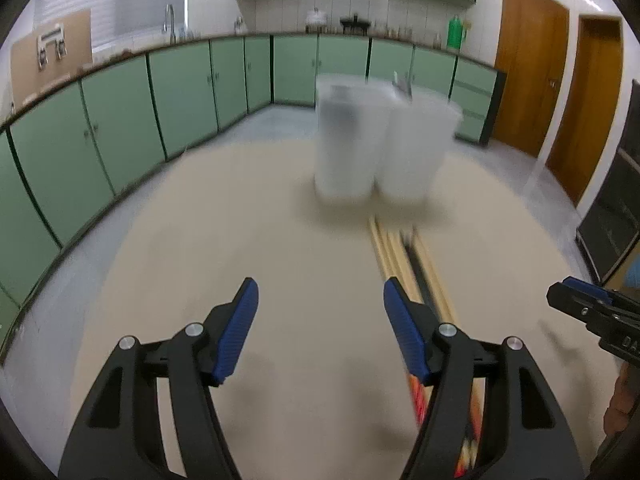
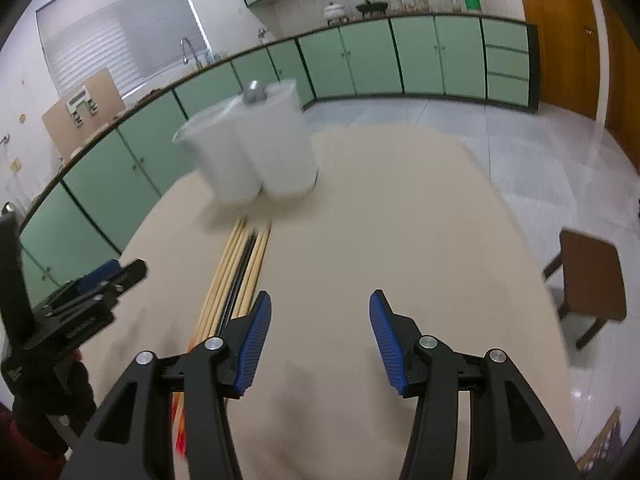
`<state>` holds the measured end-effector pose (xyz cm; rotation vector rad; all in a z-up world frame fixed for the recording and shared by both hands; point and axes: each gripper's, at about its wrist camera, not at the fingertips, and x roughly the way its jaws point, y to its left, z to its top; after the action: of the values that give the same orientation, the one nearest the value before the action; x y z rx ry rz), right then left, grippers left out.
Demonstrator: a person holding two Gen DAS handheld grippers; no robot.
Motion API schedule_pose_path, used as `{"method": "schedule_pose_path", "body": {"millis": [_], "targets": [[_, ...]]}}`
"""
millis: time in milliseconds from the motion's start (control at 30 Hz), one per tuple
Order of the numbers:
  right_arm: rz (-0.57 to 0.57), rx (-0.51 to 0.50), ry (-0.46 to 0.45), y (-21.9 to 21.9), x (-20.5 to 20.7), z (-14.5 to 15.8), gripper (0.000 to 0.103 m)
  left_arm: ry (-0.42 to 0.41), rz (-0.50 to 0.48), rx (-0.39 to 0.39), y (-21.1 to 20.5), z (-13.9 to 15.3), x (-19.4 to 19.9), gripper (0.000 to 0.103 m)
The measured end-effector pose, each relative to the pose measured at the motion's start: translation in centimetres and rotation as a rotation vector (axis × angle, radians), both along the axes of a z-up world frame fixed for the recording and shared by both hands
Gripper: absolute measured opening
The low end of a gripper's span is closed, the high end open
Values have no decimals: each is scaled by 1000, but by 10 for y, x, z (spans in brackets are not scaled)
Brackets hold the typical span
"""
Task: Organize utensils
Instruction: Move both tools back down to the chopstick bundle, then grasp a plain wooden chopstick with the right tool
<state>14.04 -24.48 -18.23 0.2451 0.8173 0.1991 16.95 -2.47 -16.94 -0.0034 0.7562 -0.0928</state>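
Two white translucent plastic tubs (image 1: 380, 148) stand touching side by side on the beige desk (image 1: 240, 240), and they serve here as the landmark. A grey metal object (image 2: 254, 92), too blurred to name, sticks up out of them. Just in front of the tubs, a bundle of long pale wooden chopsticks with one black pair among them (image 1: 404, 256) lies flat on the desk, its far tips close to the tubs' bases and its painted red-orange ends toward the cameras.

The left tool (image 1: 320, 316), black with blue pads, hangs released, jaws spread with only bare desk between them; it is nearer than the tubs, and the chopsticks pass under its right finger (image 1: 404, 332). The right tool (image 2: 318, 332) is likewise released and empty, nearer than the tubs, with the chopsticks running beneath its left finger (image 2: 254, 344).

Beyond the tubs, green cupboard doors (image 1: 180, 84) line the wall
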Motion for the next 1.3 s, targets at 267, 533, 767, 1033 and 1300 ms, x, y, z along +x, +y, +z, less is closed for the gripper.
{"method": "schedule_pose_path", "body": {"millis": [267, 533, 767, 1033, 1300], "targets": [[89, -55, 42, 37, -54, -17, 51, 113, -2, 22, 8, -34, -50, 67], [138, -104, 73, 66, -66, -27, 51, 140, 9, 27, 21, -42, -65, 68], [159, -173, 41, 81, -71, -29, 51, 142, 3, 32, 17, -44, -68, 69], [97, -208, 36, 66, -71, -32, 44, 141, -2, 30, 15, -44, -71, 70], [139, -207, 24, 73, -70, -30, 23, 134, -21, 37, 6, -41, -74, 70]]}}
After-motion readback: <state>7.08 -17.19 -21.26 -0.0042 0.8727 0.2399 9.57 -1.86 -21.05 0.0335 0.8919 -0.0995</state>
